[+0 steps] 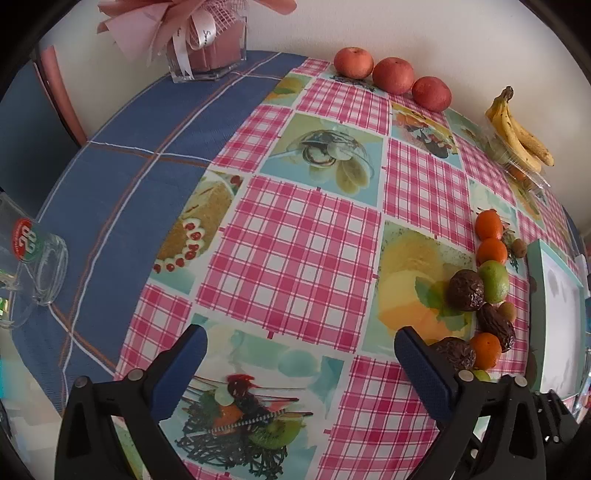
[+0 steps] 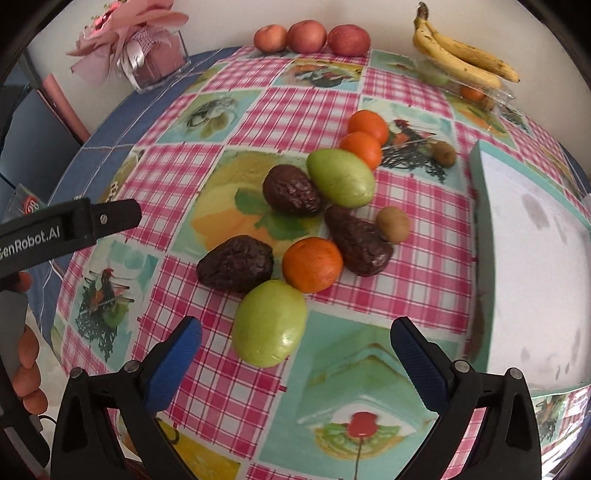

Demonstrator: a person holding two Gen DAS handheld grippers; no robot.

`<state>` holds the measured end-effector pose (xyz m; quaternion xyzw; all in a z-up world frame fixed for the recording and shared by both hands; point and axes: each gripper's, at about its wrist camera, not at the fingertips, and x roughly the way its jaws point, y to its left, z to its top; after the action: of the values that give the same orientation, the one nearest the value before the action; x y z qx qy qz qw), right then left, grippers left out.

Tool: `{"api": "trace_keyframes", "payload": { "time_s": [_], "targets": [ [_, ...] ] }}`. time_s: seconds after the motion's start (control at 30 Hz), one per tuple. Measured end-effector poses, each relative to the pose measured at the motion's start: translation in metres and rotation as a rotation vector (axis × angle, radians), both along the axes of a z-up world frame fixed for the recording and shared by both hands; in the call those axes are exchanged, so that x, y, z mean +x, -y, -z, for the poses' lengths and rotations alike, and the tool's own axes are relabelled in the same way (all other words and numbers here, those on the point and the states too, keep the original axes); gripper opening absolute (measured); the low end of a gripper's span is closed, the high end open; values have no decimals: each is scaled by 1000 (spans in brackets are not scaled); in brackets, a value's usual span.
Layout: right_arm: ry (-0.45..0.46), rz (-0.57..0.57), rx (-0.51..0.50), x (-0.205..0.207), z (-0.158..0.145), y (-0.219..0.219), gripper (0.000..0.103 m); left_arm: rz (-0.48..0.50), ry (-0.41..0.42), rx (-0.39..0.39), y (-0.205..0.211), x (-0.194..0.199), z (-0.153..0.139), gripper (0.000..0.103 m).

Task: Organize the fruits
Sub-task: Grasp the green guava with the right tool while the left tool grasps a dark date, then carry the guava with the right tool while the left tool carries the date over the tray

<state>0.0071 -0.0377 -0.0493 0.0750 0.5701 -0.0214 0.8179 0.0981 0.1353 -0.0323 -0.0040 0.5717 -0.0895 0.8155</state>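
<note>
Both grippers empty, fingers spread wide. Left gripper (image 1: 301, 349) hovers over bare pink-checked tablecloth (image 1: 295, 240), nothing between its blue pads; the fruit cluster sits just off its right finger. Right gripper (image 2: 295, 341) is low over the same cloth, with the near smooth green oval fruit (image 2: 269, 323) just ahead of and between its fingertips, not touched.

Fruit cluster, mid-table, right wrist view:
- three wrinkled dark-brown fruits: one upper left (image 2: 291, 190), one right (image 2: 358, 240), one lower left (image 2: 236, 264)
- second green oval fruit (image 2: 341, 177), touching the upper brown one
- near orange mandarin (image 2: 312, 264), wedged between the lower brown fruit, the right brown fruit and the near green one
- two more orange mandarins (image 2: 364, 138) side by side behind the far green fruit
- two small brown-green kiwis: one beside the right brown fruit (image 2: 393, 224), one farther back (image 2: 444, 153)

White tray with teal rim (image 2: 480, 177) lies just right of the cluster, no fruit visible on it.

Along the back wall: three red apples in a row (image 2: 306, 36), yellow spotted banana bunch (image 2: 461, 55) resting on a clear plastic punnet (image 2: 476, 92) with some fruit inside. Clear glass vase with pink paper flowers (image 2: 155, 55) sits at back left on the blue cloth (image 1: 122, 166). Glass mug with red-green logo (image 1: 37, 258) stands at far left in the left wrist view.
</note>
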Motion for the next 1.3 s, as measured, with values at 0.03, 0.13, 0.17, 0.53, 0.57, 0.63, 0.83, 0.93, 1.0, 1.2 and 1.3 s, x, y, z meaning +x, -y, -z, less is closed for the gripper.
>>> {"api": "trace_keyframes", "payload": {
  "time_s": [0.03,0.13,0.17,0.53,0.57,0.63,0.83,0.93,1.0,1.2,1.3],
  "targets": [
    [-7,-6,8,1,2,-1,94,1,-4,-5,0,1,1,102],
    [-25,-9,20,4,8,-4,84,2,-13,-14,1,3,3,102],
    [-27,-10,18,4,9,-4,81,1,-17,-17,2,3,4,102],
    [-24,-36,25,7,10,-10,47,25,-37,-31,17,1,7,102],
    [-22,-40,32,10,11,-12,45,27,-38,-32,18,0,7,102],
    [-22,-39,33,8,10,-11,45,37,-39,-38,23,-1,5,102],
    [-34,-26,53,-1,7,-1,44,62,-40,-45,37,-5,2,100],
    [-46,-10,58,-4,6,8,44,72,-52,-58,43,-8,1,97],
    [-50,-3,30,-5,5,12,44,77,-66,-71,47,-10,2,95],
    [-47,59,-6,-11,-1,38,44,93,-110,-114,62,-16,8,85],
    [-18,84,-9,-14,-11,50,44,101,-127,-130,70,-19,10,78]
  ]
}}
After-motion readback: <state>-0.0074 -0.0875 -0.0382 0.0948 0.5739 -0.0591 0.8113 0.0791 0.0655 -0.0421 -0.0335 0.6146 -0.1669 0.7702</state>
